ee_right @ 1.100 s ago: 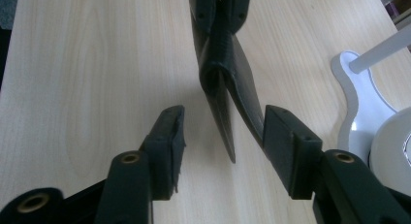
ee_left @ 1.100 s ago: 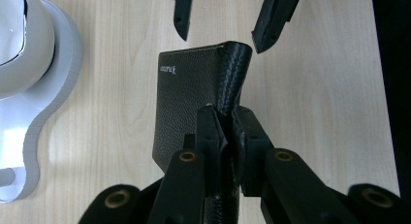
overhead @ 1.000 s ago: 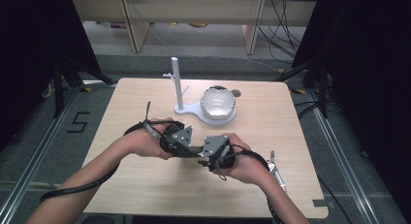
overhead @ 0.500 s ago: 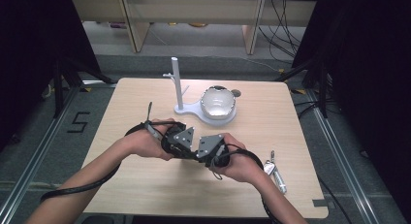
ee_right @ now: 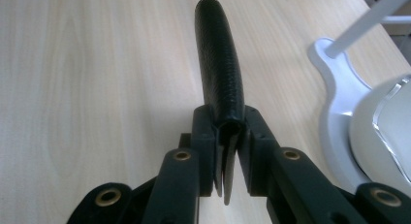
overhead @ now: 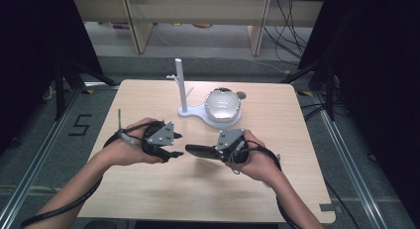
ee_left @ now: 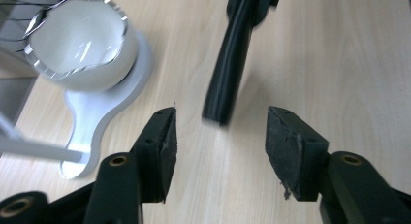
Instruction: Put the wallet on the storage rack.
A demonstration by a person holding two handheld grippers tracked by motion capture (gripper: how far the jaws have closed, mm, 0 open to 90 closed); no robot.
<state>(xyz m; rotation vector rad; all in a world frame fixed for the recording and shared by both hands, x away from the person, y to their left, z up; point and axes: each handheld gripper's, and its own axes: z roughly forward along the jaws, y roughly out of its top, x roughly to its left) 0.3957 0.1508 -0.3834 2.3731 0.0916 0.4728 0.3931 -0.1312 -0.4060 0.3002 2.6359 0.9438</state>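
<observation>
A black, textured oblong object [overhead: 200, 150] hangs level just above the table, with my right gripper [overhead: 218, 152] shut on its right end. In the right gripper view the jaws, which have just been closing, pinch the object [ee_right: 218, 54] at its slit end, my right gripper [ee_right: 228, 123] pointing along it. My left gripper [overhead: 177, 144] stands just left of the free end. Its jaws have just been opening, and the pads are apart from the object. In the left gripper view the object's tip [ee_left: 216, 115] sits at the mouth of my left gripper [ee_left: 220, 127], touching neither pad.
A white stand [overhead: 195, 112] with a thin upright post [overhead: 180, 85] and a white bowl-like dish [overhead: 223, 104] sits at the back middle of the wooden table [overhead: 148, 199]. A small dark round thing [overhead: 241, 95] lies behind the dish.
The left gripper has opened, let go of the black object and drawn back to the left. The right gripper has shut on the object's other end and moved right with it.
</observation>
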